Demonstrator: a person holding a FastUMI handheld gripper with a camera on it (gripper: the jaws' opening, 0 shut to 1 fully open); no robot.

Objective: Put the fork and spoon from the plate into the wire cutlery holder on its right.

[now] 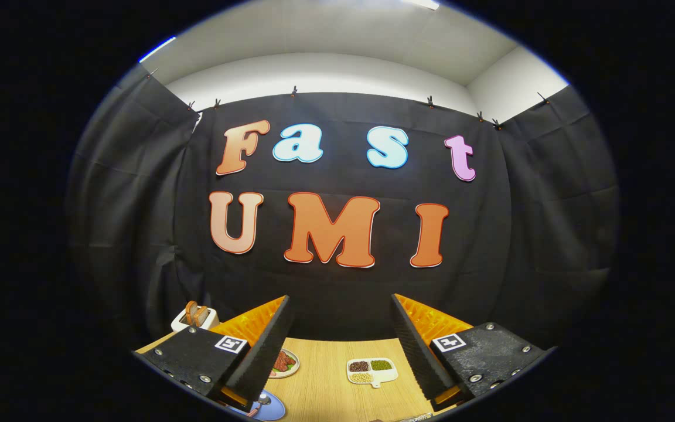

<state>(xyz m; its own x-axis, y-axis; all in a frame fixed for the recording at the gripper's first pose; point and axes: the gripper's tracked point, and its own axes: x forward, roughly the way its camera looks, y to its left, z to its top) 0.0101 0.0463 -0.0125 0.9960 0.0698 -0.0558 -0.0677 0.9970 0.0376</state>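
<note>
The claw (340, 346) is held high and level, its two fingers spread wide with nothing between them, looking out across the wooden desk (326, 384) toward the booth's back wall. Nothing of the task appears done from here.

Low by the left finger, a blue plate (272, 407) peeks out, and a shiny rounded piece lying on it is probably the spoon (263, 400), though it is too small and too cut off by the finger to be sure. The fork cannot be made out, and the wire cutlery holder cannot be picked out either; a sliver of metal (416, 417) at the near desk edge may belong to it, but that is a guess.

Farther off on the desk sit a small plate of red food (284, 363), a white divided dish of beans and grains (371, 371), and a toaster with bread slices (195, 317) beyond the left finger.

Judging by this, both pieces of cutlery remain to be lifted and dropped in the holder; the claw would first have to tip down toward the blue plate.
</note>
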